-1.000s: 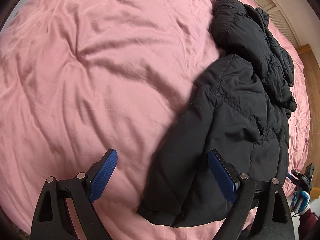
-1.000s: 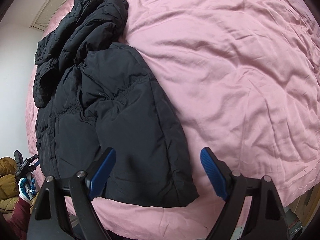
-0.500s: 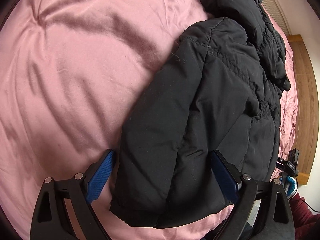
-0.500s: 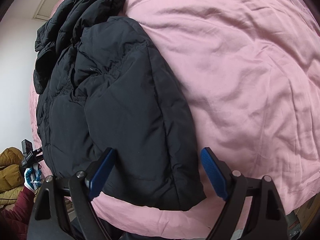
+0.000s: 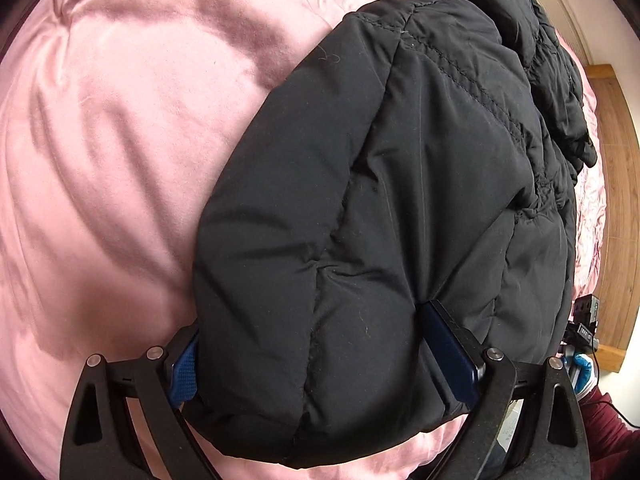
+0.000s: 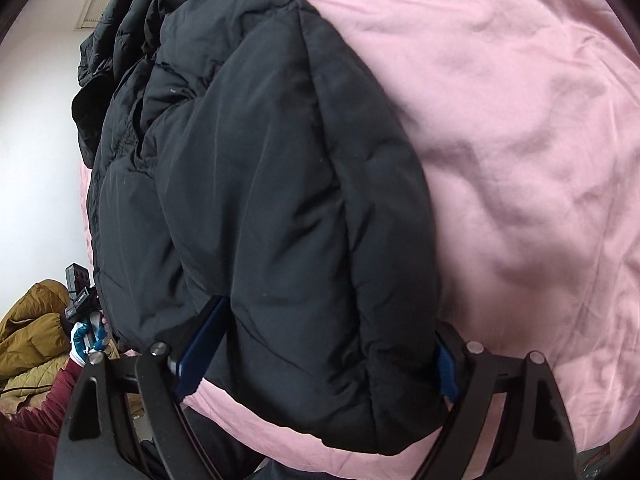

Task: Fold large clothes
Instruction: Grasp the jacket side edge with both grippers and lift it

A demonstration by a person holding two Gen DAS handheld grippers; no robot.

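Note:
A black puffer jacket (image 5: 400,160) lies lengthwise on a pink bed sheet (image 5: 120,160), its near hem toward me. My left gripper (image 5: 312,328) straddles the hem's left corner with wide jaws. Its blue pads (image 5: 448,352) sit against the padding without squeezing it. In the right wrist view the same jacket (image 6: 260,160) fills the left half over the sheet (image 6: 520,120). My right gripper (image 6: 328,320) straddles the hem's right corner, jaws wide, one blue pad (image 6: 204,336) sunk beside a fold. The fabric hides parts of all the pads.
A wooden bed frame (image 5: 616,200) runs along the far right. A gloved hand (image 5: 580,368) and a dark red sleeve (image 5: 608,432) show at the edge. A mustard quilted coat (image 6: 32,328) lies beyond the bed, under a white wall (image 6: 32,120).
Both grippers have come down and forward onto the jacket's near hem. The hem, earlier ahead of the pads, now sits between them. Jaw widths look unchanged.

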